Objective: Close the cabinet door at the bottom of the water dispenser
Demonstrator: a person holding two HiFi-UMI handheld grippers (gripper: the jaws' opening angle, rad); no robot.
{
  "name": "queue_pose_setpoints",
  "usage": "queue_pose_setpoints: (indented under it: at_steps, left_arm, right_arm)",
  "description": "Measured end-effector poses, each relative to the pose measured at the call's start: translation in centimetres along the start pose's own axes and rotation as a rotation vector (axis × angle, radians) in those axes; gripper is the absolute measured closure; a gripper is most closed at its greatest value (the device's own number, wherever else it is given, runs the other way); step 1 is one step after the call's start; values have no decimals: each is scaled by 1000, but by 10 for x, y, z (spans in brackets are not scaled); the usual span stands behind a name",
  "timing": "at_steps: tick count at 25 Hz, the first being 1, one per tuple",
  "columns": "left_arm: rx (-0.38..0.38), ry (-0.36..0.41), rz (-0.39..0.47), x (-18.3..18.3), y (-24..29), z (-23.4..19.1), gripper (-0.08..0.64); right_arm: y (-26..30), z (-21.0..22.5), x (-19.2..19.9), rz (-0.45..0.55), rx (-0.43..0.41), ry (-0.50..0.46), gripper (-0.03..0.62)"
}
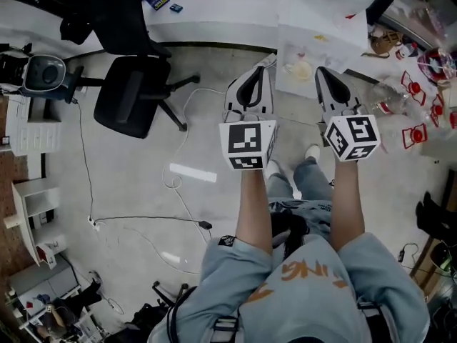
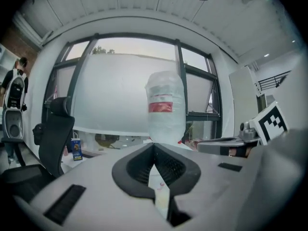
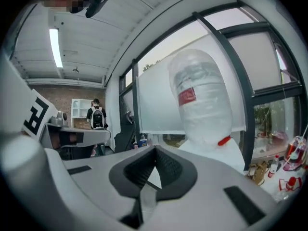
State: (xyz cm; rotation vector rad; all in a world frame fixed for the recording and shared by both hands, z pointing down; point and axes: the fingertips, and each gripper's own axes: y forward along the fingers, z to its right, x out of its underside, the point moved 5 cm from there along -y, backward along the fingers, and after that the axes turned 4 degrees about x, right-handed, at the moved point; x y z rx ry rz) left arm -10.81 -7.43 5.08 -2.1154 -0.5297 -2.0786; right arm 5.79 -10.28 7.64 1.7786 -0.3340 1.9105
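Note:
Seen from above, the white water dispenser stands just ahead of both grippers; its bottom cabinet door is hidden from every view. Its clear water bottle with a red label rises straight beyond the jaws, and also fills the right gripper view. My left gripper is held high and nearly level, its jaw tips meeting with nothing between them. My right gripper is beside it at the same height, also shut and empty. Neither touches the dispenser.
A black office chair stands to the left on the concrete floor, with cables trailing behind it. Red-framed items and bottles crowd the right side. White shelving lines the left wall. A person with a backpack stands far off.

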Motion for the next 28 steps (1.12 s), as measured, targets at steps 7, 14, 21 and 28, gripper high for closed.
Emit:
queue_pose_setpoints:
  at_steps: [7, 14, 21, 28]
  left_arm:
    - [-25, 98, 74, -55, -7, -9, 540]
    - [-24, 83, 136, -77, -9, -13, 540]
    - [-47, 103, 109, -77, -8, -22, 540]
    - [-86, 101, 118, -84, -5, -31, 540]
  right_arm:
    - [-7, -18, -74, 96, 10, -48, 565]
    - [-11, -24, -98, 121, 6, -122, 565]
    - [-3, -23, -98, 128, 18, -131, 563]
    - [4, -25, -106, 137, 9, -139, 563]
